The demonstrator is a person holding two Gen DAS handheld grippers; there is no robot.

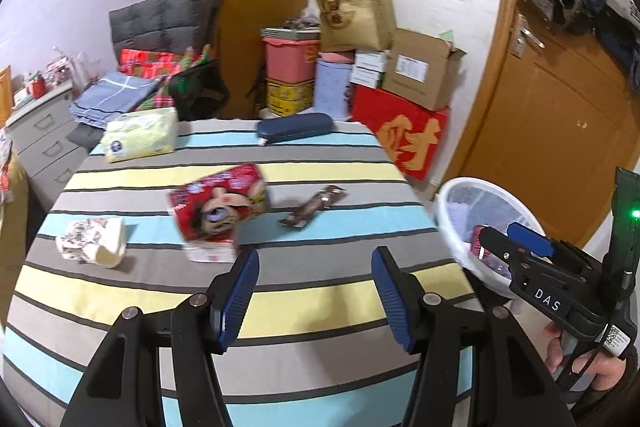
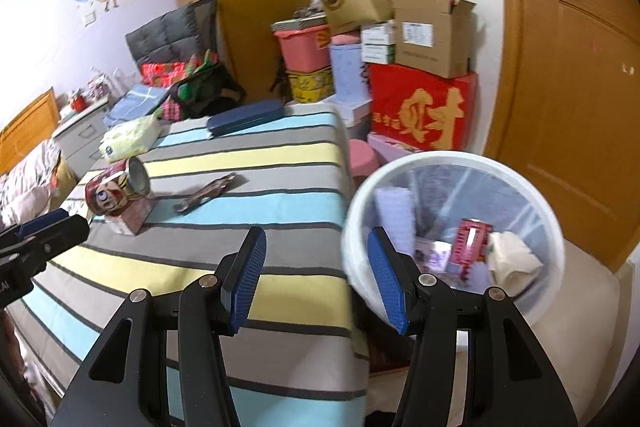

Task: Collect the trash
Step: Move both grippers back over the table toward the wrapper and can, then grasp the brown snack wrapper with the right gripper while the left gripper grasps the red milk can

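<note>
Hovering with both claws parted and empty, the left claw (image 1: 315, 297) is nearer the brown wrapper (image 1: 314, 206), lying ahead on the striped tabletop (image 1: 320, 307), long axis slanting up-right, while the right claw (image 2: 316, 277) sits by the white bin (image 2: 456, 163).

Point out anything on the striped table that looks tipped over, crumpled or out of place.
The red cartoon can lies on its side across a small box, open end up. A brown wrapper lies twisted mid-table, and a crumpled printed paper cup lies on its side near the left edge.
</note>
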